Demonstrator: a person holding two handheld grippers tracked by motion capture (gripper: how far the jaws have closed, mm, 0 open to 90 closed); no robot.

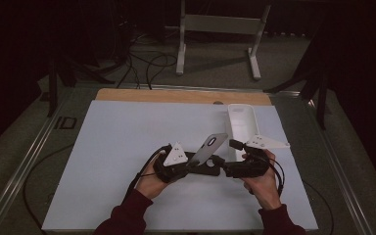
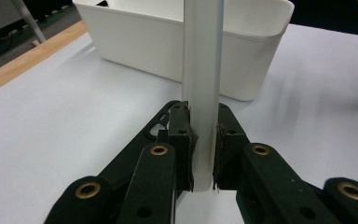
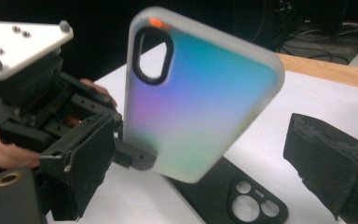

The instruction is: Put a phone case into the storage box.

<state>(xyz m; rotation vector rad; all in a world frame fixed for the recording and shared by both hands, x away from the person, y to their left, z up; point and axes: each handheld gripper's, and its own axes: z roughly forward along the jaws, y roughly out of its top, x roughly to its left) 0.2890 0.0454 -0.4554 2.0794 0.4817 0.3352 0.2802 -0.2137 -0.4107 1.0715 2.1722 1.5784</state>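
Left gripper view: phone case [image 2: 202, 70] between tool [image 2: 202, 140] pads.

I count two phone cases: one translucent iridescent case [image 3: 193, 93] at frame centre, one black case [image 3: 233, 196] at lower centre. One white bin [image 1: 241, 122] at upper right. My two grippers: left gripper [image 1: 188, 164], right gripper [image 1: 225, 156].

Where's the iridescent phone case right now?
In the high view the iridescent phone case is at centre-right, raised above the table, clamped in the left gripper, just left of the white bin and over a black case.
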